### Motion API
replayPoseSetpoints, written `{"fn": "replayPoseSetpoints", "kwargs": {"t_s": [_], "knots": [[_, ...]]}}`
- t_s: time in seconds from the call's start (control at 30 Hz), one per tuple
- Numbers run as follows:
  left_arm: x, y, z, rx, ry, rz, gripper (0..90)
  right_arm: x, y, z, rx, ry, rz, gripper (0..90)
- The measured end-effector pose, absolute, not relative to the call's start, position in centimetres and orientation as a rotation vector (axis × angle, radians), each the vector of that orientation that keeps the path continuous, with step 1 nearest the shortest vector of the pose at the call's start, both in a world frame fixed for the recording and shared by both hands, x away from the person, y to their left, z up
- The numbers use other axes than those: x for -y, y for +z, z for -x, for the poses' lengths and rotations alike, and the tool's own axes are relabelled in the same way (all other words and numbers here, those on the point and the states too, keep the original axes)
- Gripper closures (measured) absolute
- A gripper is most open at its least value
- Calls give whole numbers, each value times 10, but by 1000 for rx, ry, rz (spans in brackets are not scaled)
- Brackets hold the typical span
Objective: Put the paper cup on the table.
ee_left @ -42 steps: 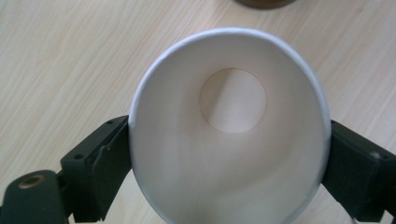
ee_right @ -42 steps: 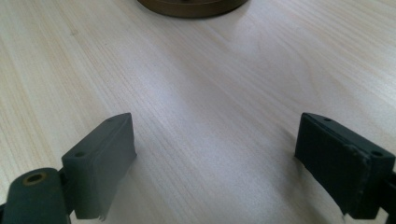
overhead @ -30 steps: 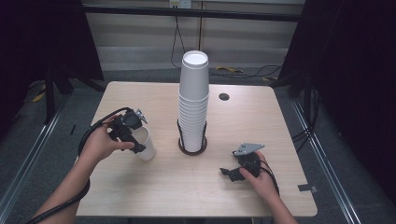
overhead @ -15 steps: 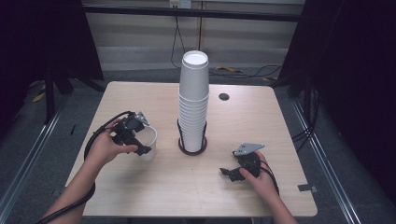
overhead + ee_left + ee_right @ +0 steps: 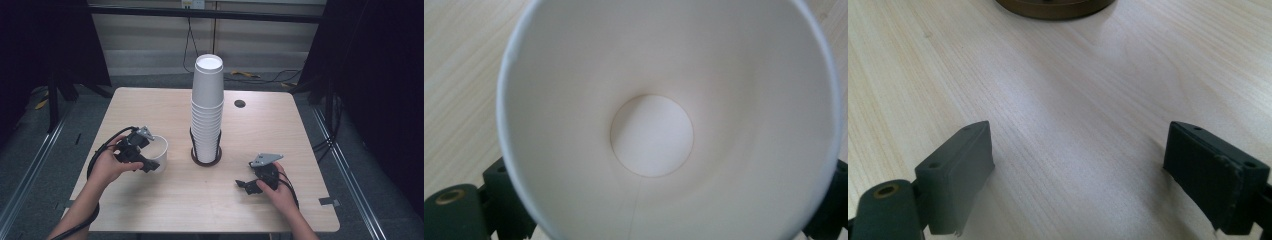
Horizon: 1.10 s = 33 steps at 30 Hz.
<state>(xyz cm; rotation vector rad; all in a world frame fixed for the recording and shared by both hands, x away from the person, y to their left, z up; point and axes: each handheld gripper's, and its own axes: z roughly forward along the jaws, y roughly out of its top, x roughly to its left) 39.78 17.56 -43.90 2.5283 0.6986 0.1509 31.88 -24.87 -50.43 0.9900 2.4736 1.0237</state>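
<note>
Our left gripper [image 5: 141, 159] pinches a cup [image 5: 157, 152] left of the stack [image 5: 206, 110]; right gripper [image 5: 248, 185] fingers spread, idle near the counter's [image 5: 150, 107] front edge.

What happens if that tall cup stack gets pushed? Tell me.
The cup stack is tall and narrow on a small round holder, so a push near the top would likely tip it. The cups look like thin paper, probably light and easily crushed. The holder's upright rods may steady only the lower cups.
</note>
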Motion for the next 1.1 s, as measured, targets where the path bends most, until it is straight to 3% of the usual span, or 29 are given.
{"fn": "replayPoseSetpoints", "kwargs": {"t_s": [0.5,1.1], "knots": [[-211,-460,-378,-781,105,-2390,111,249,-504,-319,-2474,1024,-989,120],[-228,-496,-361,-831,190,-2346,136,248,-504,-318,-2478,1026,-983,121]]}}
